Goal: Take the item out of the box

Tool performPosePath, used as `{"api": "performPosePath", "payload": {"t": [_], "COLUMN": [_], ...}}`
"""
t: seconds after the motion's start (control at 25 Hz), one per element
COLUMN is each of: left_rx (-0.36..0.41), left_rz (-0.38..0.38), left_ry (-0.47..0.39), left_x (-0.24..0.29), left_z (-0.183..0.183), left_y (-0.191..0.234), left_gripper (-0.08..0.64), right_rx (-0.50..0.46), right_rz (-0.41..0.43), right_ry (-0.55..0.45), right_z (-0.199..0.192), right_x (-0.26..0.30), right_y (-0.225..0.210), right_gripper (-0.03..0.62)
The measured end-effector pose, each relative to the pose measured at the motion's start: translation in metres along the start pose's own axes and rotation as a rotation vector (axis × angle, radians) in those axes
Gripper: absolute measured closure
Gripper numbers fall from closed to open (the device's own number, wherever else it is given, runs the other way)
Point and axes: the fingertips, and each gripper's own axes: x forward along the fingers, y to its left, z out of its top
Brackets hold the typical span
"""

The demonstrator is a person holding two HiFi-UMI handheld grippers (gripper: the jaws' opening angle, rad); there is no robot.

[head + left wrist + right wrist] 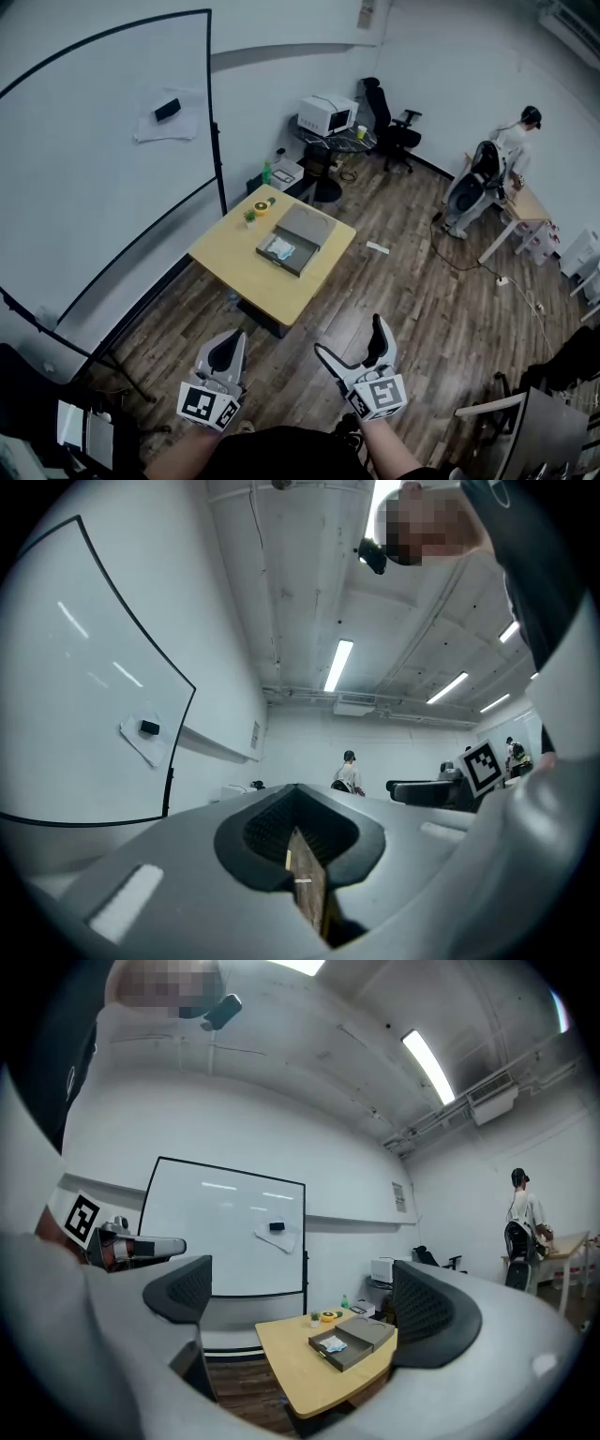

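Across the room, an open grey box (pixel 302 235) lies on a light wooden table (pixel 244 272), with a pale blue-white item (pixel 279 248) inside it. Both grippers hang over the wood floor, well short of the table. My left gripper (pixel 227 345) is shut with nothing in it; in the left gripper view its pads (pixel 302 844) meet. My right gripper (pixel 349 339) stands wide open and empty. In the right gripper view the box (pixel 354 1344) and the item (pixel 330 1342) appear far off between the spread jaws of the right gripper (pixel 305 1302).
A small plant (pixel 250 217) and a yellow round object (pixel 262 205) sit at the table's far corner. A large whiteboard (pixel 103 150) stands to the left. Behind are a microwave (pixel 326 113) and an office chair (pixel 394 127). A person (pixel 514 150) stands at a desk far right.
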Motion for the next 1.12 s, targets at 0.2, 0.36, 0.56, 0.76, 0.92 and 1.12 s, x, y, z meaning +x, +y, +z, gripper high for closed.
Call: {"api": "performPosePath", "payload": {"t": [0.2,0.36,0.56,0.76,0.92,1.12], "left_rx": [0.022,0.027,0.020,-0.003,-0.005,-0.029], "left_rz": [0.027,0.060,0.063,0.056,0.013,-0.029], "left_ry": [0.019,0.041,0.038,0.046,0.056,0.082], "left_x": [0.009,0.024,0.065,0.116,0.176,0.246], "left_z": [-0.018,-0.031,-0.049,-0.061,-0.063,-0.070], "left_y": [-0.015,-0.006,0.027,0.090,0.147,0.224], "left_gripper": [0.560,0.560,0.560,0.560,0.560,0.560], "right_rx": [0.014,0.035,0.011,0.002,-0.010,-0.013], "right_rz": [0.044,0.073,0.086,0.064,0.039,-0.009], "right_ry": [-0.022,-0.006,0.015,0.033,0.060,0.114], "right_z": [-0.009,-0.023,-0.035,-0.045,-0.047,-0.054], "right_x": [0.002,0.022,0.070,0.146,0.218,0.304], "right_y": [-0.016,-0.029,-0.051,-0.066,-0.081,-0.099], "right_gripper": [-0.005,-0.005,-0.005,-0.005,-0.005,-0.005]}}
